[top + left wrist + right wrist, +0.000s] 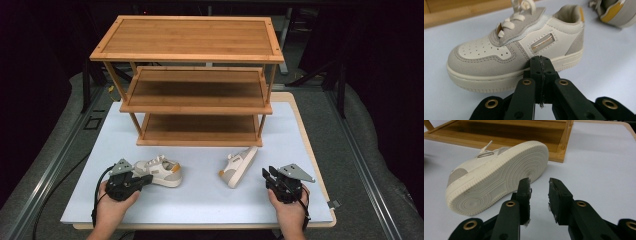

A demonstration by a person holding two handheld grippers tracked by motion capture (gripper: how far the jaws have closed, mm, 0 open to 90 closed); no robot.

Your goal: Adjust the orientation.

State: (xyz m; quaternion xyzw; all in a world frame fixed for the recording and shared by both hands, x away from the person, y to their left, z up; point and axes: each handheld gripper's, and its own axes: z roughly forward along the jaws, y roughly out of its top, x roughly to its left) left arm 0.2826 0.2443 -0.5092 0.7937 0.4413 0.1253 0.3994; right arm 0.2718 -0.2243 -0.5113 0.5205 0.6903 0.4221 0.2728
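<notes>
From the high view, both shoes lie on the white table (200, 200) in front of the wooden rack (200, 100), whose shelves hold nothing, so by my reckoning the putting away has not begun. The upright shoe (159, 171) sits before the rack's left half, the tipped shoe (239, 166) before its right. In the left gripper view, my left gripper (541, 62) is pressed together, tips just beside the upright shoe's (516, 50) sole. In the right gripper view, my right gripper (539, 187) is spread, near the tipped shoe's (499, 177) sole.
</notes>
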